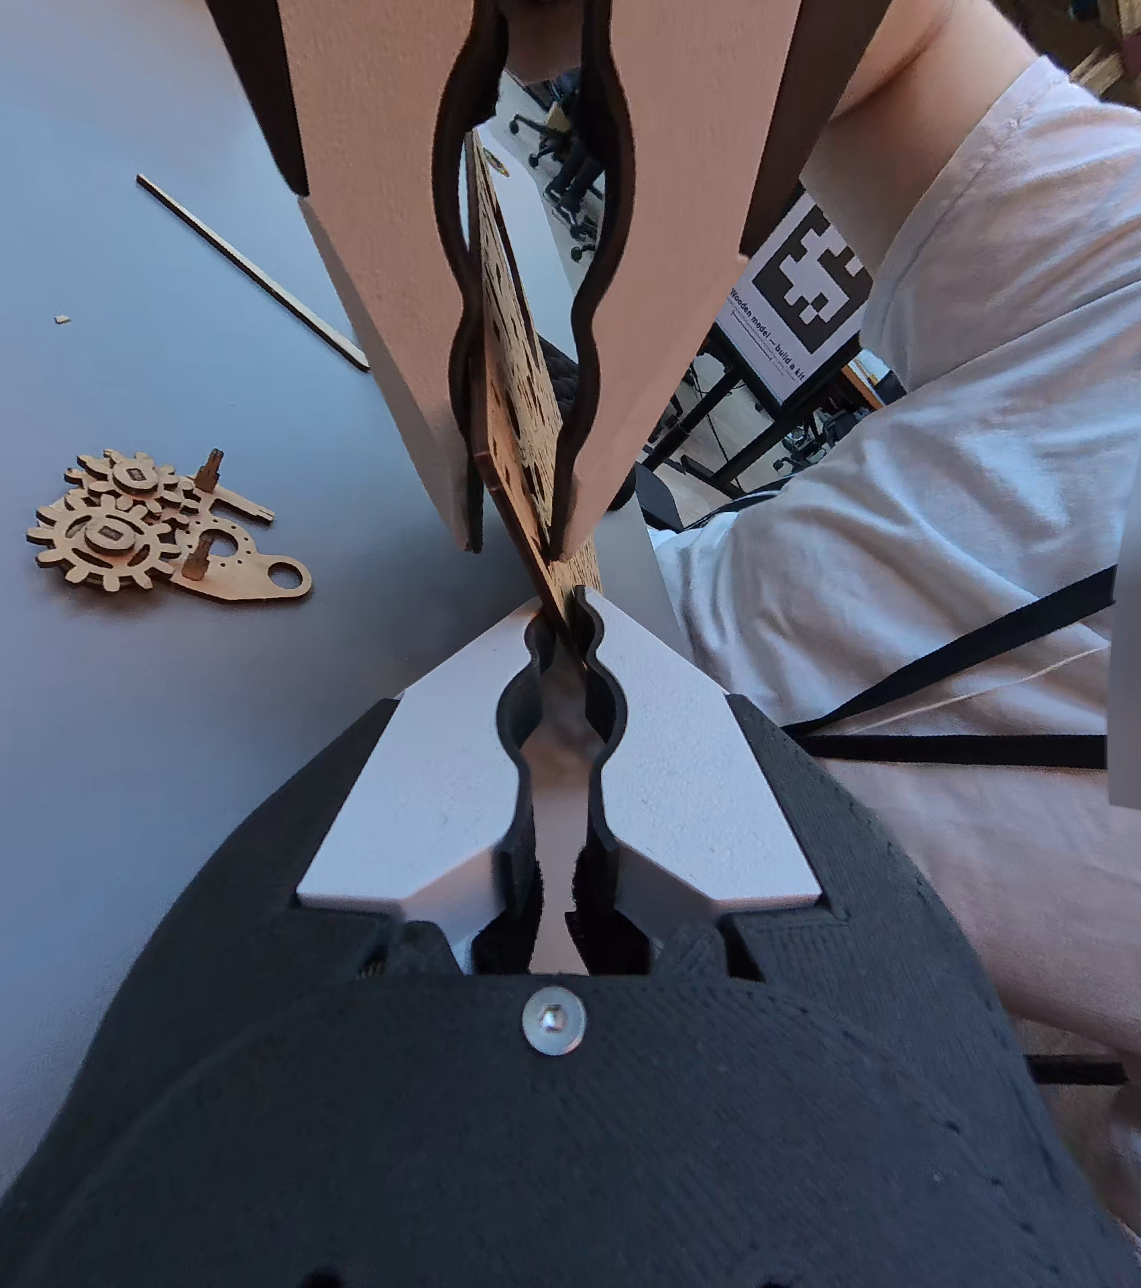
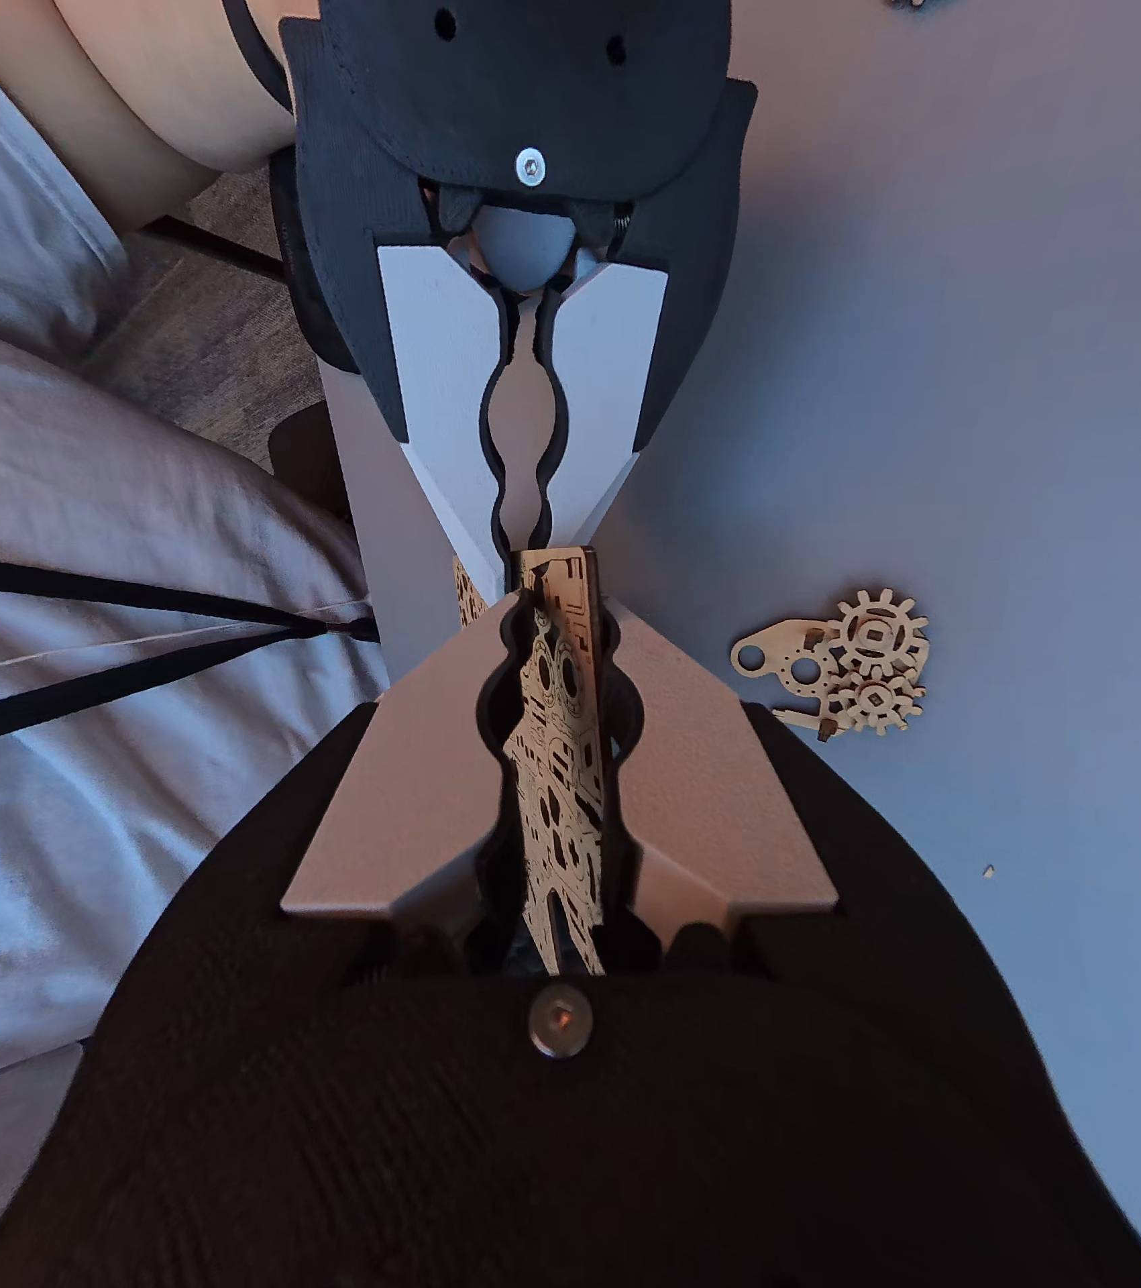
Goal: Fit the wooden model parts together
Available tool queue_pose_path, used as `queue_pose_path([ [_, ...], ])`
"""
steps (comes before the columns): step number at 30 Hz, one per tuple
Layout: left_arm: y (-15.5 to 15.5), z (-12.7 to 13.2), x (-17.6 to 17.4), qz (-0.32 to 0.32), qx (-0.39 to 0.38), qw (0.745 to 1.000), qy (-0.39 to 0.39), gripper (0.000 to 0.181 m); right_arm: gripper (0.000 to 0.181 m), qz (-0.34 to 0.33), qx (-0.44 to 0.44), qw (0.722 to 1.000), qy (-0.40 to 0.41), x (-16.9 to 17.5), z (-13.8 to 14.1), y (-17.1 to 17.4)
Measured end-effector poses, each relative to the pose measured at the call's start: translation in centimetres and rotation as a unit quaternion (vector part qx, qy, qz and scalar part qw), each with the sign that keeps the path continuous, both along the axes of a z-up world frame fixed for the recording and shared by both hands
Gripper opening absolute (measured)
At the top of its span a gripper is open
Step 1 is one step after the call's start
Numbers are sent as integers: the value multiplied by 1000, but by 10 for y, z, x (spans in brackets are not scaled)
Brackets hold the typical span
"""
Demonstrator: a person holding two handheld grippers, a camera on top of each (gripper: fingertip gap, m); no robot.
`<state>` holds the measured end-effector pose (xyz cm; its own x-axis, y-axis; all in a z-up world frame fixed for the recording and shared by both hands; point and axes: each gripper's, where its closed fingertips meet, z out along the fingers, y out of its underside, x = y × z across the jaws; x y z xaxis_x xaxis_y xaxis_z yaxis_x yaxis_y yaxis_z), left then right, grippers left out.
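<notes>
Wooden sheet [image 2: 564, 753] pinched edge-on by both tongs, left [image 1: 562, 613] and right [image 2: 557, 613]; geared piece [image 1: 156, 530] at nine o'clock, partly built, more fitting left.

Both the right gripper [image 2: 557, 592] and left gripper [image 2: 522, 547] clamp one perforated wooden sheet [image 2: 564, 767].

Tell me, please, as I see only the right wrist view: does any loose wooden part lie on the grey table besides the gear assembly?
Observer: Yes, a thin straight wooden strip lies flat, apart from the pale wooden gear assembly.
Operator: Thank you. And what is behind the flat laser-cut wooden sheet?
Observer: A white sign with a black square pattern stands in the background, beside the person's white sleeve.
</notes>
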<state>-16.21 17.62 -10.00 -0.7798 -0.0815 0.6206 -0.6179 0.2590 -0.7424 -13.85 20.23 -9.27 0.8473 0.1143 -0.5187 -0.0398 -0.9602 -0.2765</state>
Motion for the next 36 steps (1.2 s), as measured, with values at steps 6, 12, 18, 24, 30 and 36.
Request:
queue_pose_path([
  [6,0,-2,1,4,5,1000,2,3,13,-9,9,1000,13,0,-4,1],
  [12,-1,-2,1,10,13,1000,8,3,11,-17,10,1000,7,-1,-2,-1],
  [18,0,-2,3,25,31,999,-12,4,11,-24,2,1000,-2,1,-2,0],
  [24,0,0,0,15,26,999,-11,3,10,-9,7,1000,-16,-2,1,0],
  [30,-3,3,-2,7,10,1000,-2,1,14,15,11,1000,-8,-4,3,-7],
  [36,-2,0,0,11,18,1000,-4,2,20,34,5,998,-52,-1,-3,-10],
])
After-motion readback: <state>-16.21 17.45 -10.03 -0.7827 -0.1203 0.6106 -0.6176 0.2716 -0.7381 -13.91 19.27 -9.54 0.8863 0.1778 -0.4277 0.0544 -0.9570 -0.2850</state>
